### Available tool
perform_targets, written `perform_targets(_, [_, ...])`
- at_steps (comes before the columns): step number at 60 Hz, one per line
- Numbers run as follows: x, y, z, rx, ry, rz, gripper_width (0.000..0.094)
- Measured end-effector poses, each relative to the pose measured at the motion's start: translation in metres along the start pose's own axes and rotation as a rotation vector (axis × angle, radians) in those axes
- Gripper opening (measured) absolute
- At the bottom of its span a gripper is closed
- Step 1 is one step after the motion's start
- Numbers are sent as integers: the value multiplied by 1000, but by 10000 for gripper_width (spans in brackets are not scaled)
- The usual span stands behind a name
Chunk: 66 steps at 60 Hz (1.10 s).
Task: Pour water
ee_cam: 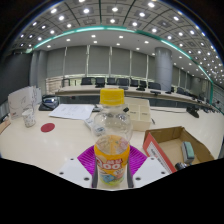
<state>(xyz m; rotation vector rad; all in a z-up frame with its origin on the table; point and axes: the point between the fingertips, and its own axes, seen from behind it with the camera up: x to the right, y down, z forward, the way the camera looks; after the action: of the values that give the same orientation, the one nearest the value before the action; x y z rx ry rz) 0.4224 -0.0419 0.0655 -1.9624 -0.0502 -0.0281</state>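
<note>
Your jaws (112,168) pinch the bottle (112,135), both purple pads against its labelled sides | bottle upright, yellow cap (112,97) on, held over the white tabletop (60,140) | clear cup (24,105) stands well off to one side, near a red disc (48,127)

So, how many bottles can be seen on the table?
1: a yellow-capped bottle stands between the gripper's fingers, right of the clear cup. Others may be hidden.

Long curved wooden desks (105,97) with dark chairs (120,82), possibly a conference hall, beneath rows of round ceiling lights (112,21).
</note>
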Motion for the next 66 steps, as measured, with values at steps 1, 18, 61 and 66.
perform_targets(1, [-1,-2,0,-1,3,-6,404])
perform_targets(18, [-38,-81,15,24,119,-180,387])
perform_targets(61, [-359,-220,126,123,410,-1679,387])
perform_targets(66, [-379,-216,141,147,428,-1838,387])
